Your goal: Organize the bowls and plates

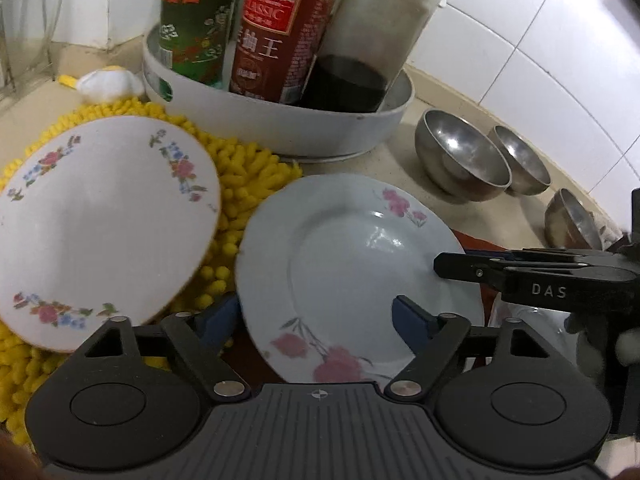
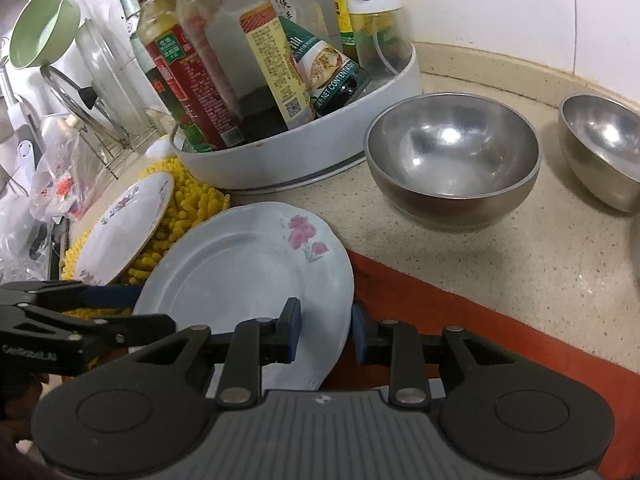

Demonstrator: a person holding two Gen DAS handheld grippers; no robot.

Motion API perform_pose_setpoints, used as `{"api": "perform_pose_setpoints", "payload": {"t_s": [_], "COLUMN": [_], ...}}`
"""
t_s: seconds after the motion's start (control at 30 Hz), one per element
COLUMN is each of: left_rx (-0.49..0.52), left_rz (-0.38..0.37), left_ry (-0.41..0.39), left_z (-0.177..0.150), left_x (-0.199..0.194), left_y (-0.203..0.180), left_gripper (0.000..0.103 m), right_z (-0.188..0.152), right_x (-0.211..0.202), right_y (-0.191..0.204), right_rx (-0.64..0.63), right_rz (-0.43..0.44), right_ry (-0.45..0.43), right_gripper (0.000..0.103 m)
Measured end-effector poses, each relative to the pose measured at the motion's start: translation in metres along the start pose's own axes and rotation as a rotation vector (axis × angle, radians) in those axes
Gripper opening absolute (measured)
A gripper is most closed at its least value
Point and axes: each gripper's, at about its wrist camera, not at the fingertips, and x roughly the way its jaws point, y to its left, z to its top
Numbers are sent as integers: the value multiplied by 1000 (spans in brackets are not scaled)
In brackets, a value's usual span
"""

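On the speckled counter point(image 2: 500, 264), the pale blue plate point(image 2: 244, 276) is lying tilted against the yellow mat point(image 1: 244, 168); your right gripper point(image 2: 326, 334) is straddling its rim, fingers narrow; your left gripper point(image 1: 316, 320) is spreading wide around its near edge.

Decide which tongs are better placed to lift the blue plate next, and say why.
Right. The right tongs already straddle the blue plate's rim, one finger either side. The left tongs are open around its near edge, not gripping.

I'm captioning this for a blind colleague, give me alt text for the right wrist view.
The right gripper straddles the rim of a pale blue flowered plate on the counter. Behind stand two steel bowls and a white tray of sauce bottles.
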Motion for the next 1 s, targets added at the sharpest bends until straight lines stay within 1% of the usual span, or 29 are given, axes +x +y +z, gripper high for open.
{"api": "perform_pose_setpoints", "payload": {"t_s": [0.17,0.23,0.3,0.33,0.37,0.43,0.5,0.57,0.67,0.73,0.8,0.87,0.93,1.0], "left_rx": [26,45,58,61,52,23,39,62,86,111,133,134,124,119], "left_rz": [-6,10,32,41,39,20,19,34,44,54,85,110,107,102], "left_ry": [-11,-19,-15,-12,-8,-1,1,-7,-18,-33,-48,-53,-42,-31], "left_z": [4,5,6,5,4,0,-3,-5,-7,-9,-9,-7,-2,2], "left_x": [10,13,13,11,7,1,2,4,10,15,21,21,19,16], "left_y": [-4,-7,-10,-9,-7,-1,-1,-4,-8,-12,-18,-19,-14,-10], "left_gripper": [99,100,97,93,92,91,91,93,99,102,102,99,93,87], "right_z": [1,2,0,-1,-2,-4,-5,-4,-4,-10,-17,-21,-20,-21], "right_x": [1,1,1,0,-2,-5,-4,-1,0,0,0,0,0,-5], "right_y": [-2,-1,3,6,9,9,8,7,11,12,14,18,25,21], "right_rx": [-5,-1,1,-8,-14,-13,-10,-3,-27,-35,-38,-33,-22,33], "right_rz": [9,4,-18,-32,-40,-24,-11,-17,-27,-30,-27,-47,-82,-64], "right_ry": [-1,0,-2,0,6,12,14,4,5,-23,-69,-88,-78,-83], "right_gripper": [26,26,27,27,27,26,26,26,30,34,38,38,38,37]}}
